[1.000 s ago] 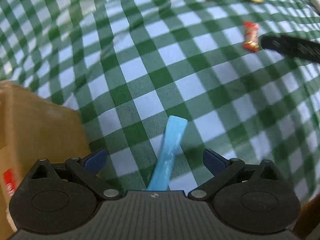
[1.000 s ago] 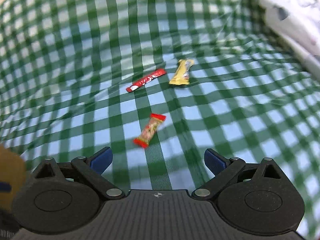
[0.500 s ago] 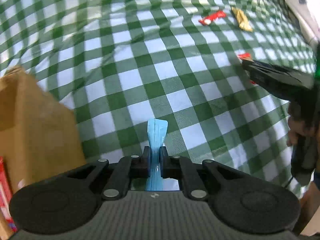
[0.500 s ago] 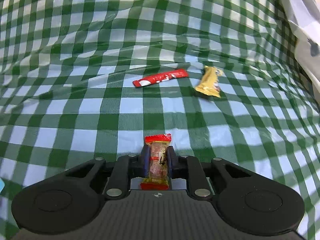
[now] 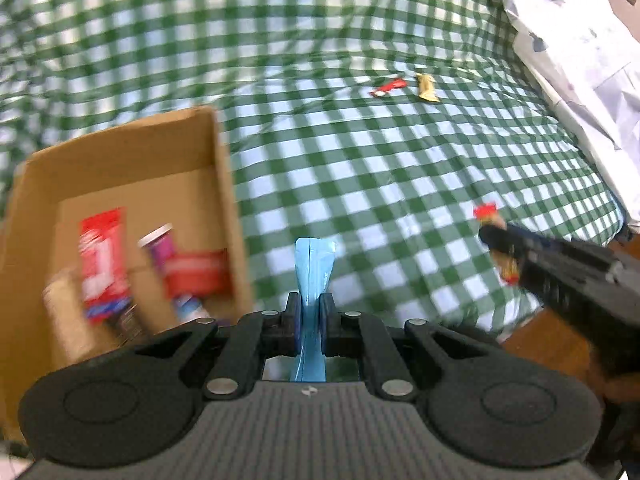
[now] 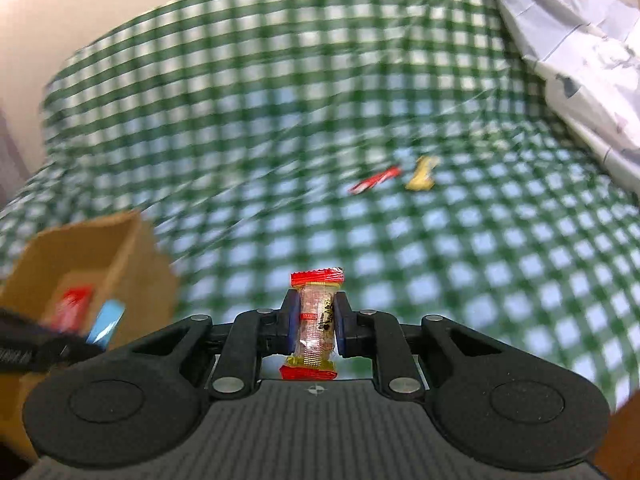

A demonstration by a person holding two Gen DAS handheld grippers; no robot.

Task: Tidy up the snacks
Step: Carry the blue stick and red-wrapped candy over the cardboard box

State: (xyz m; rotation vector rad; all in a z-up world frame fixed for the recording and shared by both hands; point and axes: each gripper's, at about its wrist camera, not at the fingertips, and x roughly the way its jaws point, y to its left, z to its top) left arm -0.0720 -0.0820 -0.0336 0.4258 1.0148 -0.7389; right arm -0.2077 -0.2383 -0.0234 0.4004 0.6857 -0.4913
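Between my left gripper's [image 5: 310, 322] jaws a flat pale-blue packet [image 5: 313, 276] stands clamped on edge, beside the cardboard box [image 5: 224, 184]. My right gripper [image 6: 316, 320] pinches a clear candy [image 6: 317, 312] with red ends, its dark print unreadable. Red stick [image 6: 375, 179] and yellow wrapper [image 6: 420, 174] lie on the checked surface [image 5: 360, 168].

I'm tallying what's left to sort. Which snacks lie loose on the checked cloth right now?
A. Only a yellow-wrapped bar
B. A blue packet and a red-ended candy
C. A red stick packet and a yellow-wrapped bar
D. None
C: the red stick packet and the yellow-wrapped bar lie side by side on the checked cloth, while the blue packet and the red-ended candy are each clamped in jaws.
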